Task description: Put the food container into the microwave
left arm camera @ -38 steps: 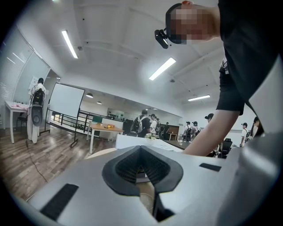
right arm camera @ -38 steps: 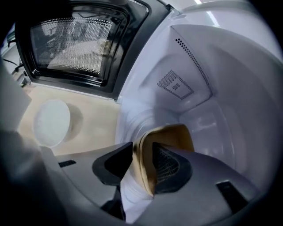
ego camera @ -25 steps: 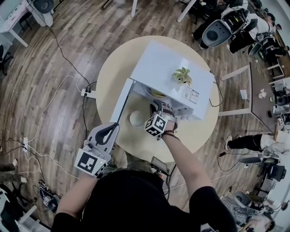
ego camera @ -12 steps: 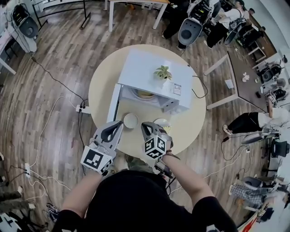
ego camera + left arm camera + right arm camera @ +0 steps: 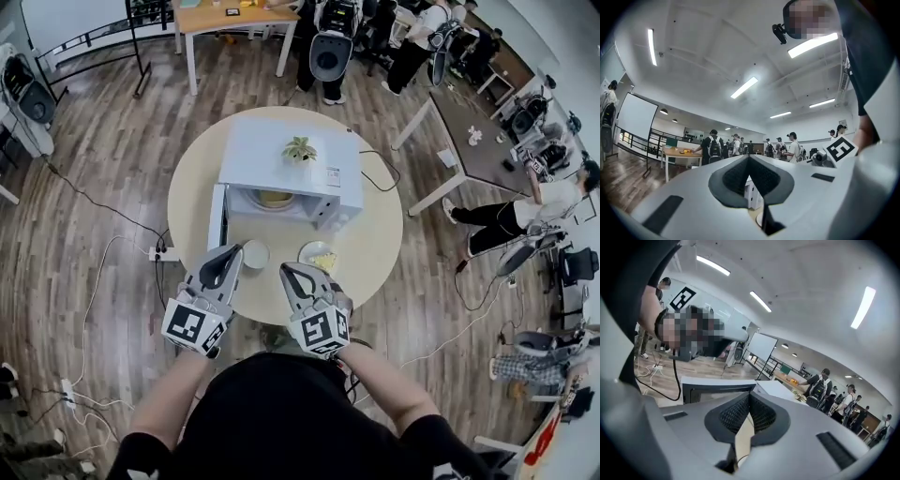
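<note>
Tools: your two, left tool (image 5: 232,253) and right tool (image 5: 289,273), each pressed together on nothing, at the table's (image 5: 377,246) 6 o'clock edge.
Microwave (image 5: 281,150): one, door open.
Food container (image 5: 275,198): one, inside the microwave, yellowish contents.
Dishes: two at the microwave's 6 o'clock; white bowl (image 5: 254,253), plate (image 5: 321,256) holding yellow food.

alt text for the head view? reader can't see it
A white microwave stands on a round beige table, its door swung open, a yellowish food container inside. The left gripper and right gripper hover over the table's near edge, both shut and empty, beside a white round dish and a round dish of yellow food.
</note>
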